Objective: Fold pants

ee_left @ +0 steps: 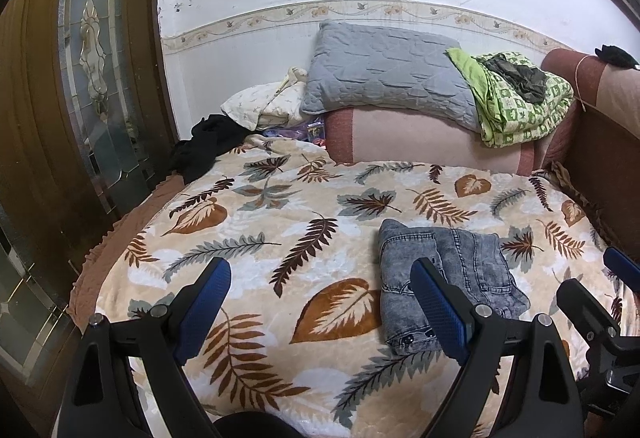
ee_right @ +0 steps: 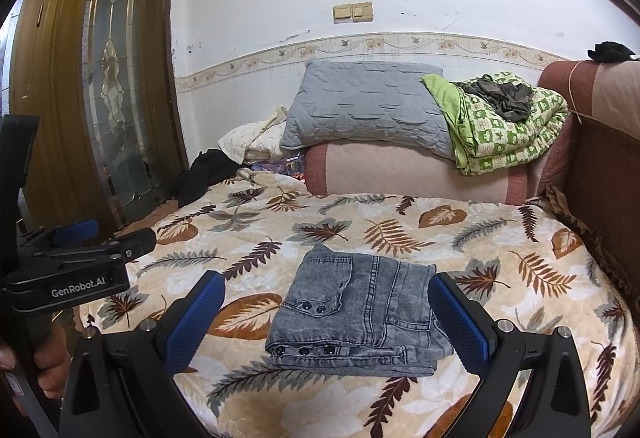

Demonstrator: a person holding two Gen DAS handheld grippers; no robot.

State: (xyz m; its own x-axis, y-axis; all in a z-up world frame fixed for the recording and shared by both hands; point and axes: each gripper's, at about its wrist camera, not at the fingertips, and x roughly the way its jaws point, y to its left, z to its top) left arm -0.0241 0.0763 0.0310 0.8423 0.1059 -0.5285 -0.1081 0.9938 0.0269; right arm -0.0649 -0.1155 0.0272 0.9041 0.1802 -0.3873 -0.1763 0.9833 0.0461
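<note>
Two tools hover over the bed, both with blue pads spread wide apart and gripping nothing. Grey jeans [ee_right: 360, 314] lie folded into a compact rectangle on the leaf-patterned blanket [ee_right: 400, 234], near its front edge. From the right tool [ee_right: 334, 318] the jeans sit just ahead, between its fingers; the left tool [ee_left: 326, 302] hangs beside them to the left.
</note>
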